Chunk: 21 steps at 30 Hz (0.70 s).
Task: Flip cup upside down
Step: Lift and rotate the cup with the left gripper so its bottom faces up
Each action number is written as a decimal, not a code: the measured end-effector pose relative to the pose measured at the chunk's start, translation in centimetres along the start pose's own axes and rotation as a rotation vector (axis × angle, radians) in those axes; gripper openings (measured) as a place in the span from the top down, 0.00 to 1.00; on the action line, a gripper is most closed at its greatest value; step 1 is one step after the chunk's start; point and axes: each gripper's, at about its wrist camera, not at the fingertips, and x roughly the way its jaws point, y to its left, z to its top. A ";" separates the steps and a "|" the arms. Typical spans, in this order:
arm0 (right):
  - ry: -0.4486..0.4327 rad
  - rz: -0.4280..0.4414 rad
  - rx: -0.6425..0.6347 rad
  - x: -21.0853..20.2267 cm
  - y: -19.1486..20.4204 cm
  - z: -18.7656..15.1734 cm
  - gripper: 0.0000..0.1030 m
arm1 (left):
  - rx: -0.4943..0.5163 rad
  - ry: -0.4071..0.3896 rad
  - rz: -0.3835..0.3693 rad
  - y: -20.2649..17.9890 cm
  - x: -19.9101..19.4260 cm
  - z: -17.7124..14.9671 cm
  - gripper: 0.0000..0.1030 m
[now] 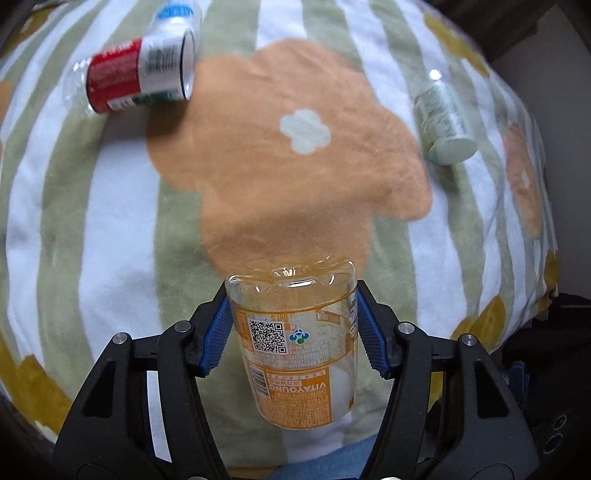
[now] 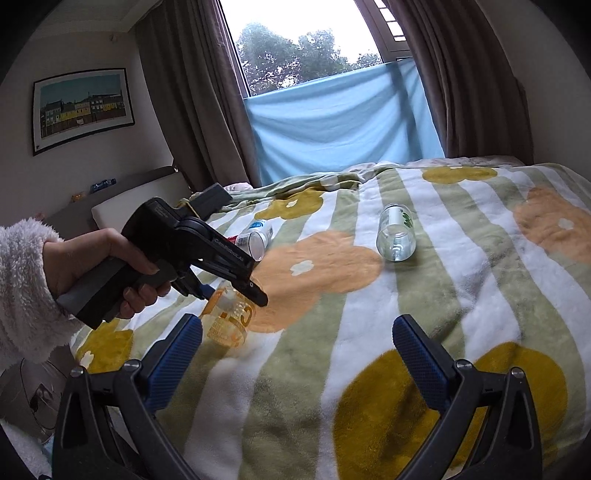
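My left gripper [image 1: 293,325] is shut on a clear plastic cup with an orange label [image 1: 295,347]. The cup's moulded base points away from the camera and its label text reads upside down. It hangs above the flowered blanket [image 1: 110,221]. In the right wrist view the same cup [image 2: 229,317] sits in the left gripper [image 2: 236,295], held by a hand in a fluffy white sleeve. My right gripper [image 2: 295,350] is open and empty above the blanket [image 2: 461,295], to the right of the cup.
A red-and-white labelled cup [image 1: 136,74] lies on its side at the far left, with a blue-labelled one [image 1: 177,14] behind it. A green-labelled cup [image 1: 443,122] lies on its side at the right; it also shows in the right wrist view [image 2: 395,232]. The bed edge [image 1: 546,258] is at right.
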 end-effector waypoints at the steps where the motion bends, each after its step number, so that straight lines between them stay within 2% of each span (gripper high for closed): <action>1: 0.001 0.003 0.004 0.0 0.0 -0.1 0.00 | -0.003 -0.071 -0.013 0.0 -0.7 -0.5 0.43; 3: 0.002 0.010 0.011 0.0 0.0 -0.2 0.00 | 0.006 -0.213 -0.024 0.3 -2.4 -1.3 0.43; 4: 0.002 0.013 0.014 0.0 0.1 -0.3 0.00 | 0.019 -0.291 -0.012 0.1 -2.8 -2.2 0.43; 6: 0.011 0.017 0.013 -0.1 0.2 -0.5 0.00 | 0.058 -0.417 0.032 0.8 -3.5 -2.0 0.43; 9: 0.031 0.015 0.002 0.0 0.5 -0.8 0.00 | 0.076 -0.528 0.073 0.8 -3.0 -3.4 0.43; 14: 0.046 0.004 -0.018 -0.5 0.8 -1.3 0.00 | 0.061 -0.597 0.089 1.1 -1.9 -3.6 0.43; 21: 0.067 -0.003 -0.016 -0.5 1.0 -1.6 0.00 | 0.075 -0.563 0.106 1.3 0.0 -4.0 0.43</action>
